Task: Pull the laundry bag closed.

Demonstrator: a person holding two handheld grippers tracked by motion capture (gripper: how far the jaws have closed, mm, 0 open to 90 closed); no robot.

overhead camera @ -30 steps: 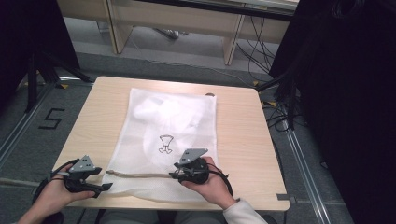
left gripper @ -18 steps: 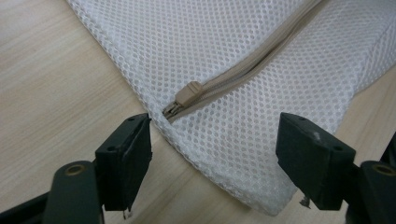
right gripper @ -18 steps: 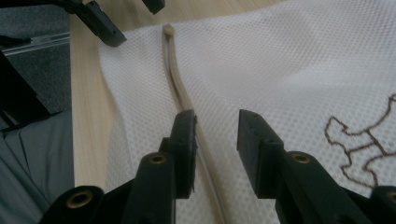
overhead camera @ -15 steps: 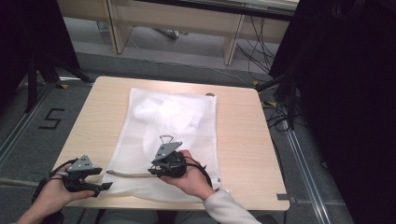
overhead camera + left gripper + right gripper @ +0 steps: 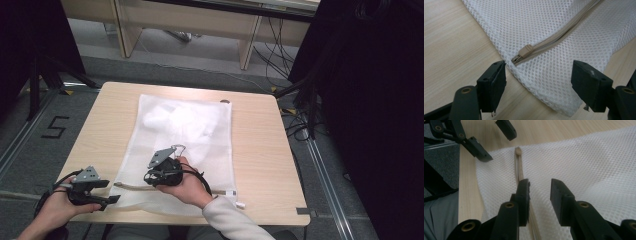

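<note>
A white mesh bag (image 5: pixel 200 125) lies flat on the wooden table (image 5: pixel 260 150), with a beige zipper (image 5: pixel 131 186) along its near edge. My left gripper (image 5: pixel 107 191) stands open at the bag's near left corner. Its jaws (image 5: pixel 539 85) straddle that corner, and the zipper pull (image 5: pixel 526 50) lies just beyond them, untouched. My right gripper (image 5: pixel 149 176) hovers over the bag and points left along the zipper (image 5: pixel 519 170). The right gripper's jaws (image 5: pixel 539 182) have just been closing to a narrow gap, with only mesh below and nothing pinched. The left gripper (image 5: pixel 496 143) and the pull (image 5: pixel 518 150) show ahead.
Something white and bunched (image 5: pixel 165 117) sits inside the far part of the bag. A small tag (image 5: pixel 240 204) sticks out at its near right corner. The table's front edge runs just below both hands. A "5" mark (image 5: pixel 54 127) is on the floor left; cables (image 5: pixel 295 120) trail right.
My right gripper has slid left along the bag's near edge toward the left gripper, and its jaws have narrowed. The left gripper has stayed where it was.
</note>
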